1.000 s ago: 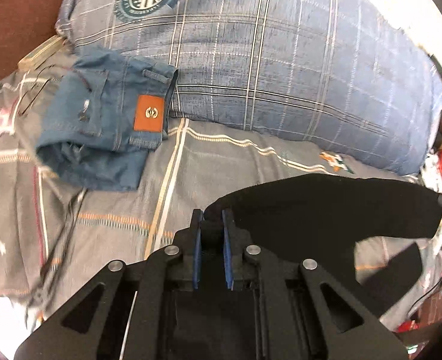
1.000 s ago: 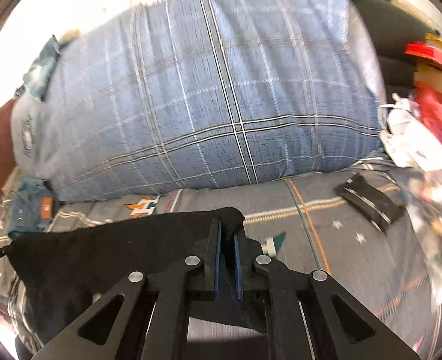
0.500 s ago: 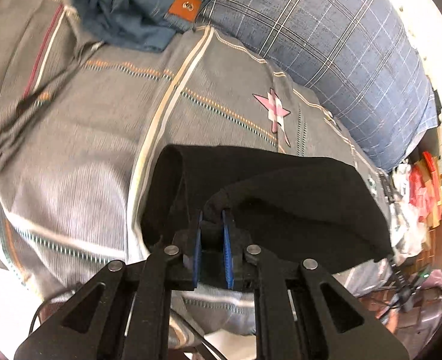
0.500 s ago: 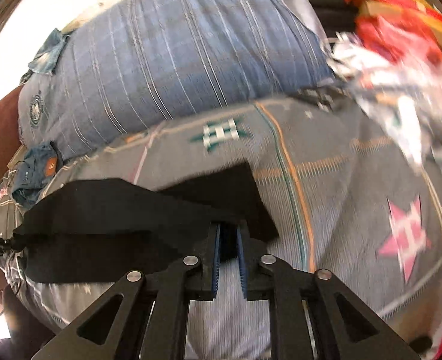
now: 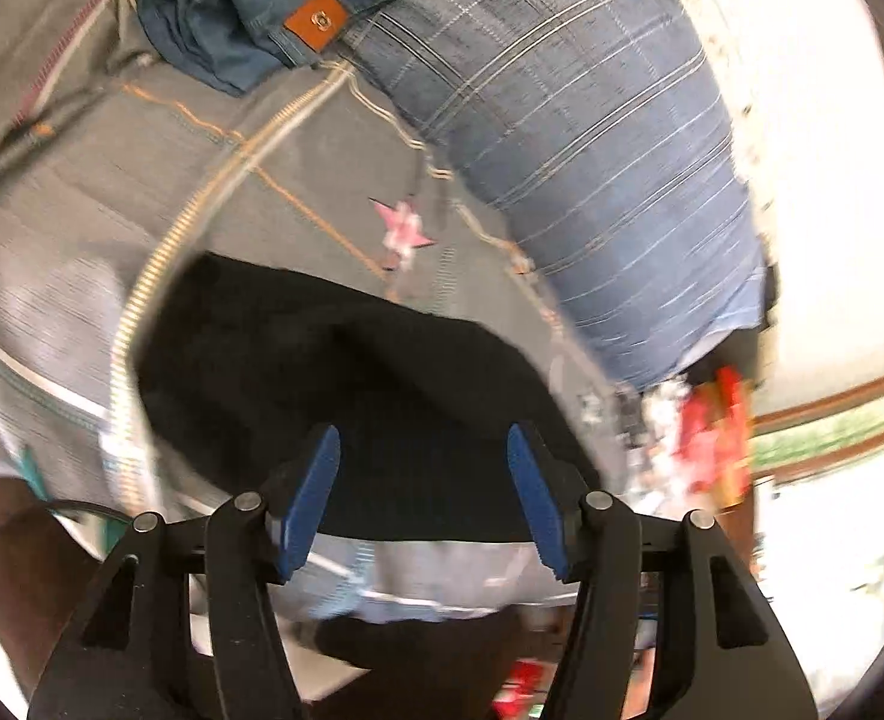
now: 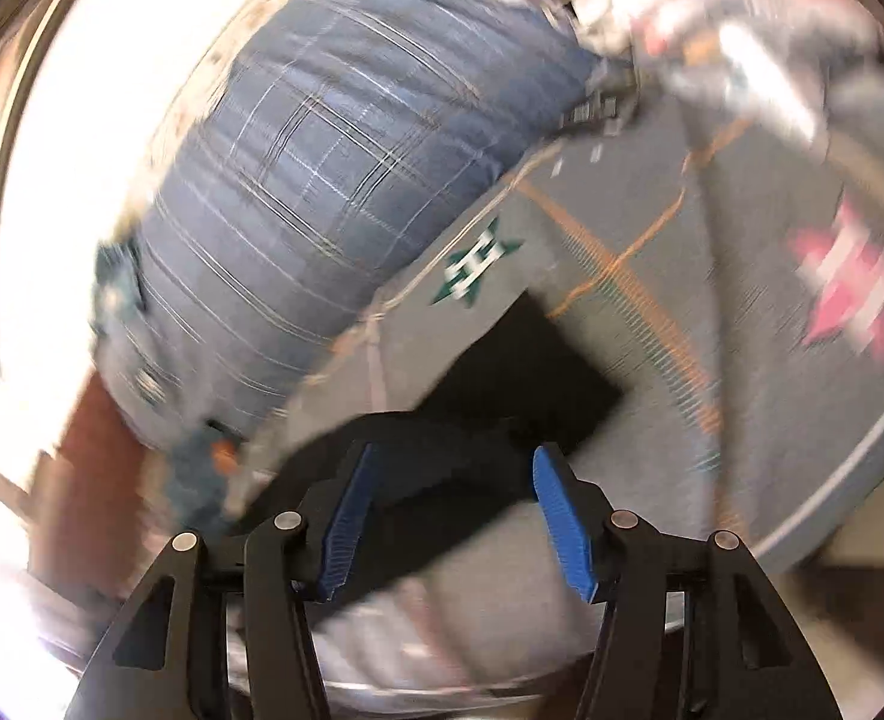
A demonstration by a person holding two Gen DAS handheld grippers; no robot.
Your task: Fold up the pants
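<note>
The black pants [image 5: 333,384] lie folded flat on the grey patterned bedspread [image 5: 69,276]. My left gripper [image 5: 420,495] is open just above their near edge, with nothing between its blue pads. In the right wrist view the pants [image 6: 502,396] lie on the bedspread [image 6: 652,420], and my right gripper [image 6: 451,513] is open over their near end, empty. Both views are motion-blurred.
A large blue plaid pillow [image 5: 592,138] lies along the back of the bed; it also shows in the right wrist view [image 6: 333,198]. Folded blue jeans [image 5: 249,18] with a tan patch lie at the far left. Red packages and clutter [image 5: 712,438] stand beside the bed.
Both grippers were shut on the black pants and carried them down onto the bedspread. Now both have opened and let go, and the pants lie folded.
</note>
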